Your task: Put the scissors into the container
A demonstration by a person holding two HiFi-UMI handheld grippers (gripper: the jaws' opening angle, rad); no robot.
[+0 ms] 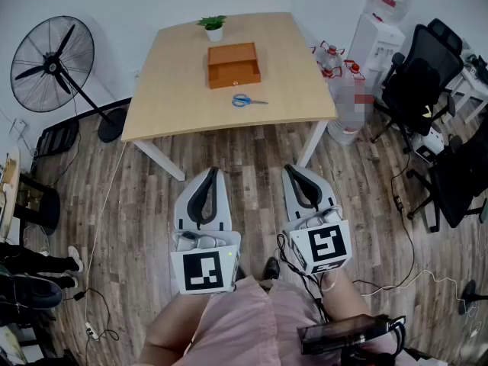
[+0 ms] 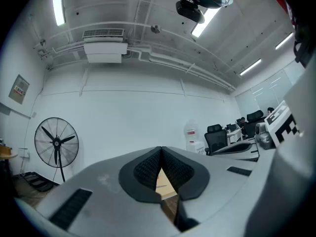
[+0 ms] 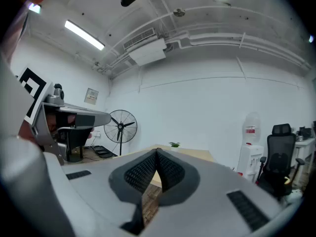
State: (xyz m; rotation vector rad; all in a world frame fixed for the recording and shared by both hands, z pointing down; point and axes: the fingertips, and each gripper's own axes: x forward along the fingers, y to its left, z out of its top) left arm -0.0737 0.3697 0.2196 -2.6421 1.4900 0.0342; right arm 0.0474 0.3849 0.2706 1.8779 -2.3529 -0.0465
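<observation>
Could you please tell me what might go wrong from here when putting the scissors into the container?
1. The scissors lie flat on the table; a claw could slide them rather than lift them.
2. The potted plant stands just behind the container; an overshoot might tip it.
3. Both the left claw and right claw are shut; they must open before grasping.

No print is legible; wall notice (image 2: 18, 89) and water-bottle label (image 3: 251, 130) are too small.
</observation>
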